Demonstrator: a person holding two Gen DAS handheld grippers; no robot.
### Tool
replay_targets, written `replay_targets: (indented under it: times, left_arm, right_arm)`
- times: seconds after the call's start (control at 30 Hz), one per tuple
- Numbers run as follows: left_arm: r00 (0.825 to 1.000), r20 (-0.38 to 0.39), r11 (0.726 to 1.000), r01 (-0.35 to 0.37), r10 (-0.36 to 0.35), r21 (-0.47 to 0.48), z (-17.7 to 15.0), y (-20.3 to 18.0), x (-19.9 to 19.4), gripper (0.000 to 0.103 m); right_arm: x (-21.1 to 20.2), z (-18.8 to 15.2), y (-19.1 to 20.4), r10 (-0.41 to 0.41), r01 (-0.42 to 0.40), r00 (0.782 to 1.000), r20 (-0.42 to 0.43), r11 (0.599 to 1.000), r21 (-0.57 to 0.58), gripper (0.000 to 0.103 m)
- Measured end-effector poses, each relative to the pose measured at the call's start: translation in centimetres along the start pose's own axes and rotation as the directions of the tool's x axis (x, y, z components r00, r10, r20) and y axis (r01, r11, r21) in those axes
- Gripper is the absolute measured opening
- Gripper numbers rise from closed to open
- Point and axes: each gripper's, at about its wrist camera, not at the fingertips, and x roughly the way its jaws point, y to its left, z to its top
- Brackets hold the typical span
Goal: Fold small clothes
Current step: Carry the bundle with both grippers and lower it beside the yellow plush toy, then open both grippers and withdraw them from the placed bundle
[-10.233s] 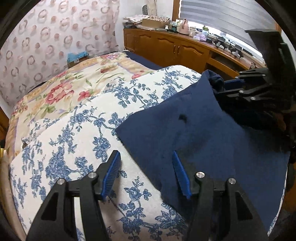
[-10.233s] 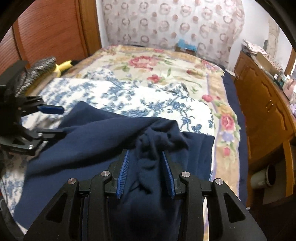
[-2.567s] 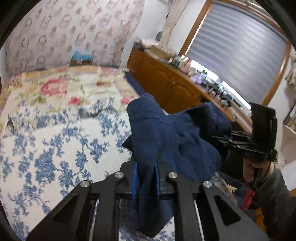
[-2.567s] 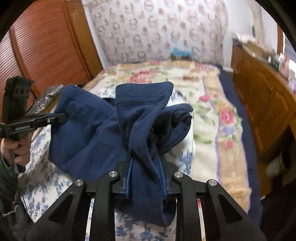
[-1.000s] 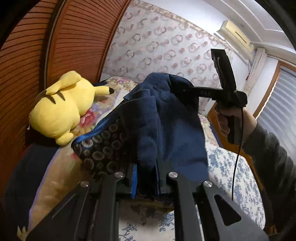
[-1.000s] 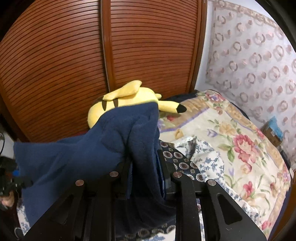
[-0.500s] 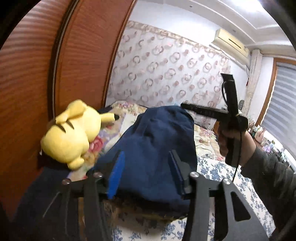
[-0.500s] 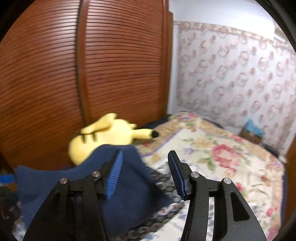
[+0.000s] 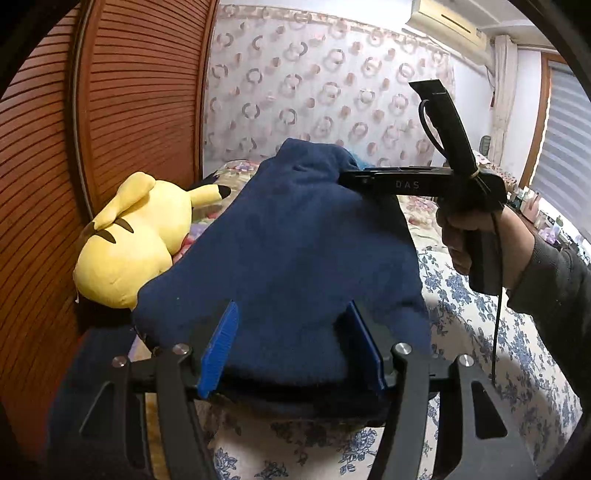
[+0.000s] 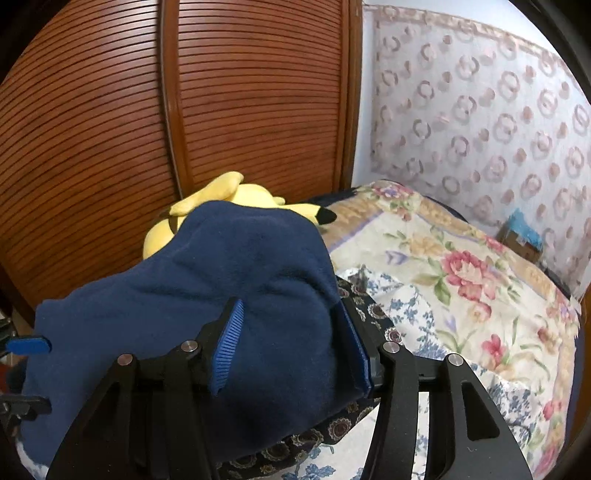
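Here, left hand-held gripper (image 9: 291, 347) opening, right hand-held gripper (image 10: 295, 347) released, angled down over navy garment (image 9: 295, 240)

A bedroom in a home. A bed (image 10: 461, 280) takes up most of the room, spread with a flowered quilt and a blue-and-white flowered cover (image 9: 476, 317), with a yellow soft toy (image 9: 133, 236) lying on it against slatted wooden wardrobe doors (image 10: 229, 110). A patterned lace curtain (image 9: 317, 92) hangs behind the bed, an air conditioner (image 9: 447, 22) sits high on the wall, and a window blind (image 9: 565, 147) hangs above a sideboard crowded with small bottles
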Motion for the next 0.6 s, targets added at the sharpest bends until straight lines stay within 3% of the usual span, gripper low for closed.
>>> replay_targets:
  times: [0.27,0.6]
  left_arm:
    - [0.999,0.038,0.998,-0.012,0.009,0.056,0.3,-2.3,-2.5,0.060]
    - [0.997,0.077,0.991,0.018,-0.029,0.136,-0.2,-7.5,-6.1,0.060]
  right_arm:
    - [-4.7,-1.0,0.2,-0.058,0.054,0.997,0.051,0.995,0.079,0.055]
    - [-16.3,-6.9,0.9,-0.127,0.109,0.986,0.110,0.982,0.157,0.058]
